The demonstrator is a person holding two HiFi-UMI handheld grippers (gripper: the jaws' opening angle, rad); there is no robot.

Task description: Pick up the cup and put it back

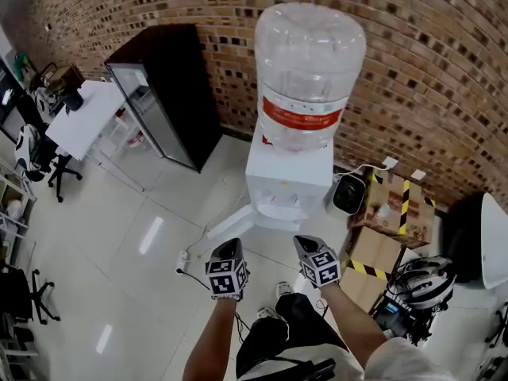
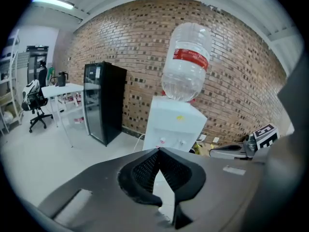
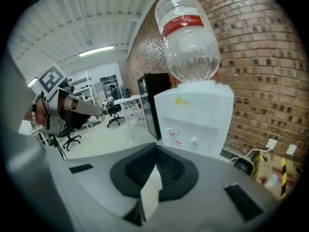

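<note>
A person stands with both bare forearms stretched forward, a hand-held gripper in each hand. The left hand-held gripper point(image 1: 227, 251) and the right hand-held gripper point(image 1: 308, 244) are side by side and apart, at about the same height, both pointing ahead. The left forearm point(image 1: 208, 346) and the right forearm point(image 1: 355, 324) angle slightly inward. Each gripper carries a marker cube on top, the left cube point(image 1: 225, 279) and the right cube point(image 1: 323, 269) facing up. In the left gripper view the jaw tips meet with nothing between them point(image 2: 158, 151). The right gripper view shows the same, tips together and empty point(image 3: 155, 148).
</note>
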